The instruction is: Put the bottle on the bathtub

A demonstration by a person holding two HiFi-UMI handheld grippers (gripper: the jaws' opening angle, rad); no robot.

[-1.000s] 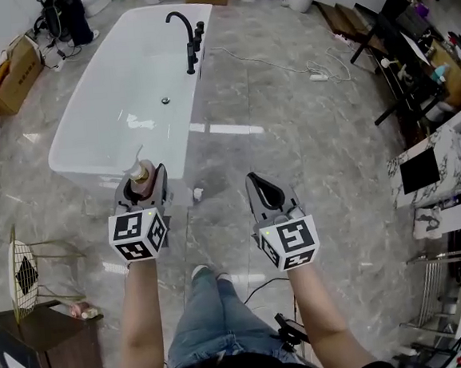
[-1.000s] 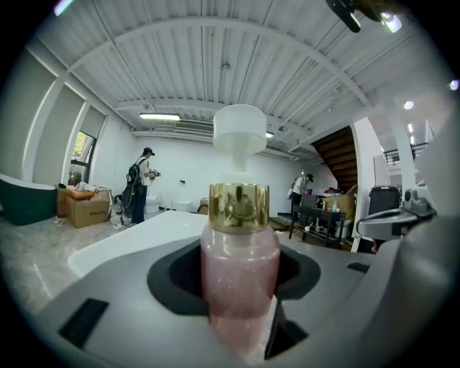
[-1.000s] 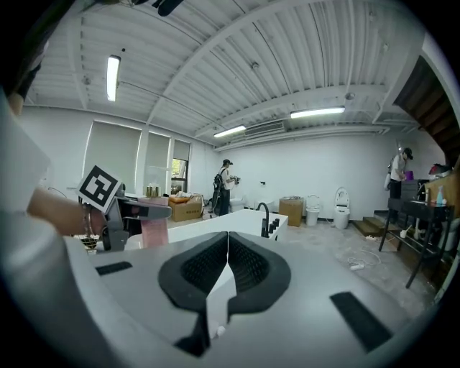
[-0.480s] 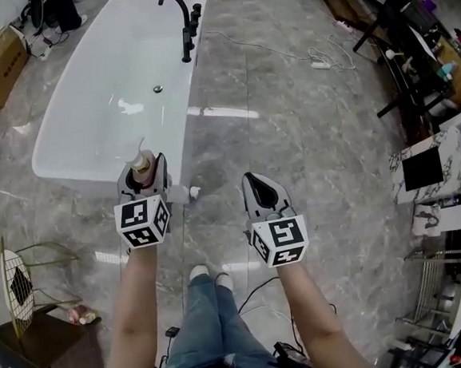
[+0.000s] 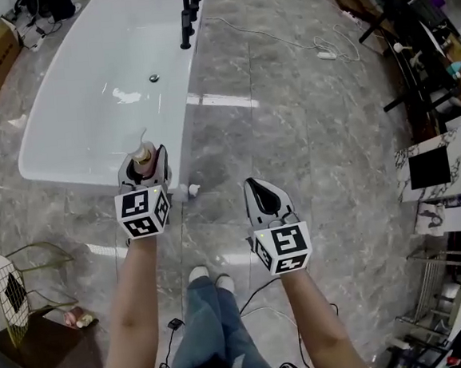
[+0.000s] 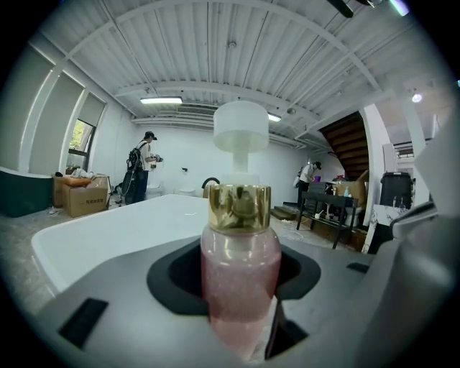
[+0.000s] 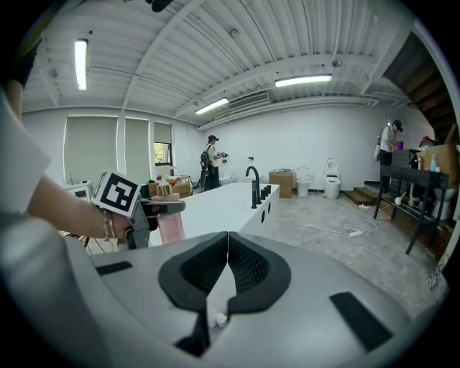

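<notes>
A pink pump bottle (image 6: 241, 277) with a gold collar and white pump head stands upright between the jaws of my left gripper (image 5: 142, 164), which is shut on it. In the head view the bottle (image 5: 141, 156) hangs over the near rim of the white bathtub (image 5: 60, 166). From the right gripper view the bottle (image 7: 171, 227) and the left gripper (image 7: 147, 212) show at the left, in front of the bathtub (image 7: 215, 205). My right gripper (image 5: 264, 203) is shut with nothing in it, over the floor right of the tub; its jaws meet in the right gripper view (image 7: 227, 272).
A black faucet (image 5: 186, 15) stands on the tub's far right rim. A cable with a power strip (image 5: 325, 55) lies on the marble floor. A gold wire stand (image 5: 15, 286) and a dark cabinet (image 5: 37, 356) are at the lower left. Desks and shelves (image 5: 435, 49) line the right side. People stand far off.
Both grippers have sunk and come closer to the tub's near end. The left one still carries the bottle, now over the rim. The right one stays shut.
</notes>
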